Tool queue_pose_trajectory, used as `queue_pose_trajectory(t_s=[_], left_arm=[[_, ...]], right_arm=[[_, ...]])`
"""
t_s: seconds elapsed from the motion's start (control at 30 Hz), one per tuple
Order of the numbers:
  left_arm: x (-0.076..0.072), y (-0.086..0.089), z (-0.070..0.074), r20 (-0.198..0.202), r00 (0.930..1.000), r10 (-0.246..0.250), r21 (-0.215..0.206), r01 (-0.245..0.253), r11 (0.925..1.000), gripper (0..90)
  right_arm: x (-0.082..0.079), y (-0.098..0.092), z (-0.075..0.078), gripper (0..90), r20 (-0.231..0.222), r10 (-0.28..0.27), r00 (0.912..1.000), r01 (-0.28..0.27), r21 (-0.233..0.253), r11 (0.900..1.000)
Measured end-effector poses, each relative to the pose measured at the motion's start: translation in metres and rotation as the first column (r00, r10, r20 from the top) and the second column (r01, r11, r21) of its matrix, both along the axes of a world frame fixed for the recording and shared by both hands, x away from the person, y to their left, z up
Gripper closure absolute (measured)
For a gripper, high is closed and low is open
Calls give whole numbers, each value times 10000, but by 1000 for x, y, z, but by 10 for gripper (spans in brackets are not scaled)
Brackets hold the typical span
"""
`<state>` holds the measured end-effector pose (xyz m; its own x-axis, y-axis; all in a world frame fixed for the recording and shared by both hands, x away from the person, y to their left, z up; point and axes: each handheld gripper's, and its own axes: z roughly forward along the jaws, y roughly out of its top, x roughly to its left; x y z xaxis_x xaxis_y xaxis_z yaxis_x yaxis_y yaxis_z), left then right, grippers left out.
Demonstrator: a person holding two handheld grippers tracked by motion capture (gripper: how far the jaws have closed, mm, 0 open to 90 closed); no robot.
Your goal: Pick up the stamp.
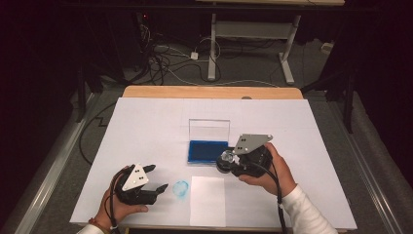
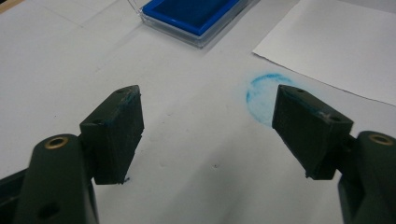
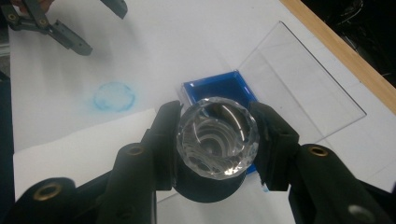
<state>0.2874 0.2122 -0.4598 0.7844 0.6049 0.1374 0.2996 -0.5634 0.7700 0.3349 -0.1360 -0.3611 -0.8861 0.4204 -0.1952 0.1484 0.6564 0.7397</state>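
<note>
While your right gripper clamps its jaws on the faceted clear round stamp with a black base, held just over the open blue ink pad, your left gripper rests spread apart, empty, left of the pad beside a blue ring print.

The stamp hides the ink pad's 6 o'clock half in the right gripper view. At 12 o'clock in the left gripper view, the pad is cut off.
</note>
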Motion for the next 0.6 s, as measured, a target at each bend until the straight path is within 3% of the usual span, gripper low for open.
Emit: queue_pose_trajectory(t_s=[0.6], left_arm=[[8,-14,2,-128,9988,-465,-176,463,9988,242]], right_arm=[[-3,26,-4,569,-103,478,9988,-477,33,9989]])
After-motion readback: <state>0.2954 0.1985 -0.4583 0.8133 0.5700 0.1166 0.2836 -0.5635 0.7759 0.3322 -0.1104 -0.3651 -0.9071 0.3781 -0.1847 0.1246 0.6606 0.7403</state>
